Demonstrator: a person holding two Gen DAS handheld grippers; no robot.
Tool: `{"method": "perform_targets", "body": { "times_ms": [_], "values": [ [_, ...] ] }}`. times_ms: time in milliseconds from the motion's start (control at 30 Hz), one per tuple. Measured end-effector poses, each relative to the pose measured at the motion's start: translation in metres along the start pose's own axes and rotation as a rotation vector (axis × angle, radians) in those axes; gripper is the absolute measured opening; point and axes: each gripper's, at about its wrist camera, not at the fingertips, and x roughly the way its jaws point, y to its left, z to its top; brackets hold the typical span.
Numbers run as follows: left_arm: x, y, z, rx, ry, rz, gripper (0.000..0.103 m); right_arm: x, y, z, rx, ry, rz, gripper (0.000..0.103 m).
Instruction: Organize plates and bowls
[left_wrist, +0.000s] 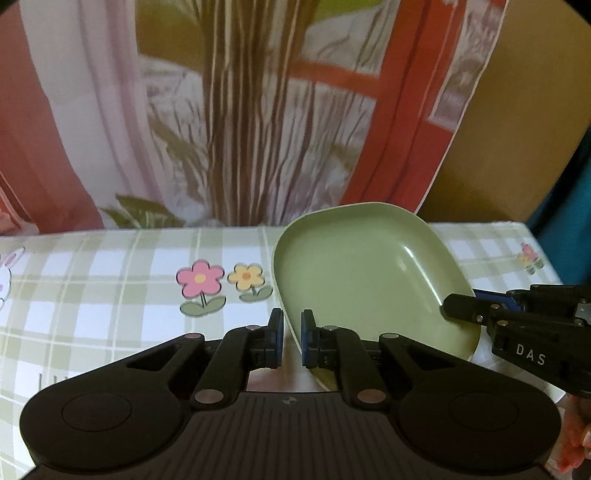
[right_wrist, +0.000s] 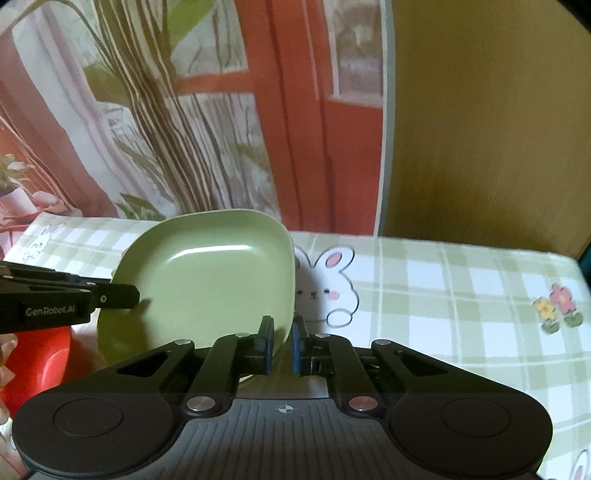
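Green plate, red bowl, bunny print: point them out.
green plate (right_wrist: 221, 280): right wrist view, inner floor of the dish.
red bowl (right_wrist: 44, 362): right wrist view, rim at lower left, mostly hidden.
bunny print (right_wrist: 325, 291): right wrist view, face on the tablecloth.

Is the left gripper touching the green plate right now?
Touching. The left wrist view shows the left gripper shut on the near rim of the green plate, its fingers pinching the edge.
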Motion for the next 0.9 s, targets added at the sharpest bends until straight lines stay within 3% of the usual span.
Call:
{"method": "perform_targets", "body": {
  "times_ms": [567, 900],
  "values": [
    [-0.093, 0.000, -0.006, 0.025, -0.105, 0.005, 0.011, -0.081, 0.026, 0.013, -0.032, -0.112, 0.007, 0.009],
    [-0.136, 0.009, -0.032, 0.028, -0.134, -0.008, 0.011, -0.122, 0.054, -0.012, -0.001, -0.125, 0.023, 0.009]
  ]
}}
